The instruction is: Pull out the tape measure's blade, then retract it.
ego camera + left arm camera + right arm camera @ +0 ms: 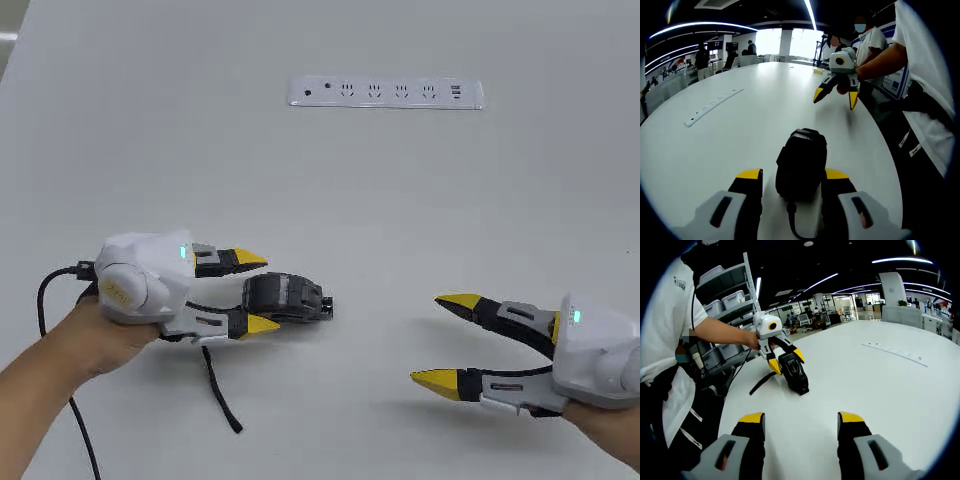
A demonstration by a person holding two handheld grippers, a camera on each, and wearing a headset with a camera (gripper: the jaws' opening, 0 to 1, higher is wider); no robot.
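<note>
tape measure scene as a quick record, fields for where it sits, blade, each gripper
tape measure: lying on the white table, between the left gripper's jaws
blade: retracted, just its tip at the case mouth
left gripper: open, straddling it
right gripper: open, apart from it, holding nothing
power strip: far side of table

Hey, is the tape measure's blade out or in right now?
In: no blade extends from the tape measure between the left gripper's jaws.

- White table (150, 120), broad and plain.
- Power strip (386, 92) lies flat at the far side.
- Black tape measure (285, 297) lies near left, its strap (220, 395) trailing nearer.
</note>
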